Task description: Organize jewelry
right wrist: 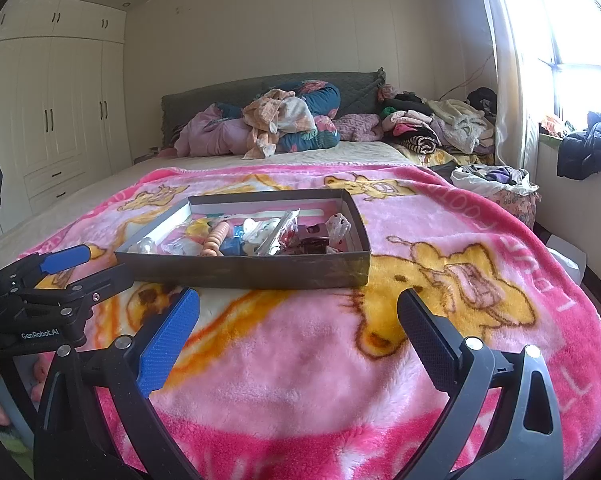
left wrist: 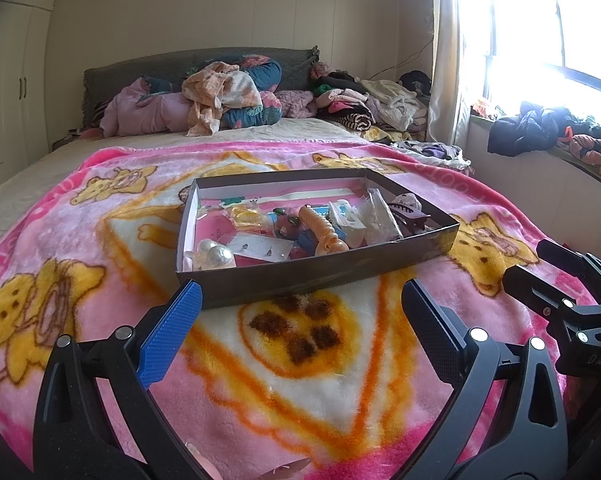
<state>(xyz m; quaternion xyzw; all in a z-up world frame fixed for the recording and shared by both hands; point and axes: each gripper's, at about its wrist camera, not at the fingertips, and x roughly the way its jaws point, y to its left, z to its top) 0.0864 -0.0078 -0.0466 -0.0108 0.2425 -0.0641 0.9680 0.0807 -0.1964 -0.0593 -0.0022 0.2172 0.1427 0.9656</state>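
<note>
Bedroom in a lived-in home. A wide bed (left wrist: 220,136) fills the middle of both views, with a dark quilted headboard (right wrist: 268,92) against a plain cream wall. A pink cartoon-print blanket (right wrist: 340,360) covers the lower half of the frame. Crumpled bedding and pillows (left wrist: 228,96) are heaped at the head of the bed. Folded and loose clothes (right wrist: 432,128) are stacked at centre right. A cream built-in wardrobe (right wrist: 60,104) with dark handles stands at upper left. A bright window (left wrist: 548,32) with a pale curtain (left wrist: 444,60) is at upper right; more clothing lies on its sill (left wrist: 540,128).
</note>
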